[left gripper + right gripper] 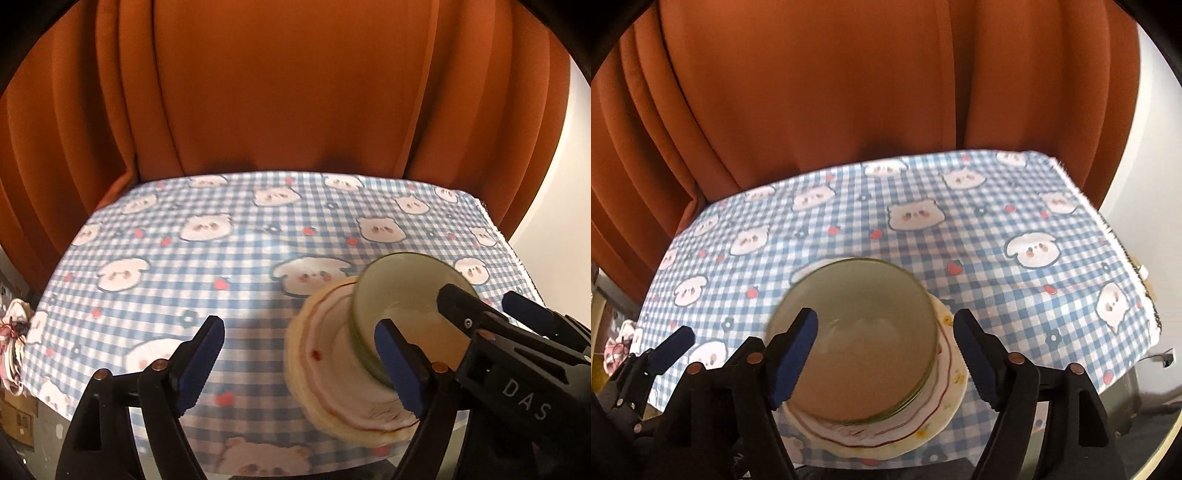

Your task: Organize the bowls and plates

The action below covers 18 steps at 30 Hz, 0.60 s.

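A green-rimmed bowl [860,332] stands on a cream plate with red rings [945,417] near the table's front edge. Both also show in the left wrist view, the bowl [402,295] on the plate [325,373]. My right gripper [882,354] is open, its fingers either side of the bowl, the left finger over the rim; whether they touch it I cannot tell. It shows in the left wrist view too, its fingers [465,306] over the bowl. My left gripper [303,365] is open and empty just left of the stack; its right finger [399,365] overlaps the bowl's side.
The table wears a blue checked cloth with cartoon bears [221,258]. An orange curtain [277,92] hangs close behind it. The cloth's right edge [1115,229] drops off beside a pale wall. Clutter [14,332] sits off the left edge.
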Available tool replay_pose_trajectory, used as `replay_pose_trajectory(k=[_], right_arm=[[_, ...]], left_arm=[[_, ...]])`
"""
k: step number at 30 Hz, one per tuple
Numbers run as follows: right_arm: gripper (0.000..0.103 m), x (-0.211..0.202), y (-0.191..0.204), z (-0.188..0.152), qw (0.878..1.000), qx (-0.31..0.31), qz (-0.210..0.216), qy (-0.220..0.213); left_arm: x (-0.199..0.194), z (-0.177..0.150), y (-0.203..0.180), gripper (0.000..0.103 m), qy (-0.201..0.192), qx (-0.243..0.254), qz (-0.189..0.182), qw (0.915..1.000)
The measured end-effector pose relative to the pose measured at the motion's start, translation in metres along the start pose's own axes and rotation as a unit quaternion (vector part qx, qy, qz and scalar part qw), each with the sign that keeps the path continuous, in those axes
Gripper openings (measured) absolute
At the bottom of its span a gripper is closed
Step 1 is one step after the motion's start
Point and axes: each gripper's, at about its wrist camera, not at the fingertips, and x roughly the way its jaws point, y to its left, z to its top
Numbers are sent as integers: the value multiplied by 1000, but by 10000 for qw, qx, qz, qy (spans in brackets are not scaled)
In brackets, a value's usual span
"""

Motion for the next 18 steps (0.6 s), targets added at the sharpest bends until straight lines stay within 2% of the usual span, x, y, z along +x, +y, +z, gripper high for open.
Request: replay_pose_trajectory(k=[7, 14, 18], right_arm=[[84, -29, 44, -38, 9991, -22, 12, -425], [85, -39, 88, -84, 9977, -70, 108, -667], [86, -43, 105, -107, 9965, -158, 25, -821]], left_arm=[[-29, -32, 53, 90, -418, 98, 242, 9988], [-50, -70, 105, 91, -653, 148, 566, 9961], [-61, -89, 127, 92, -719, 92, 758, 9945]])
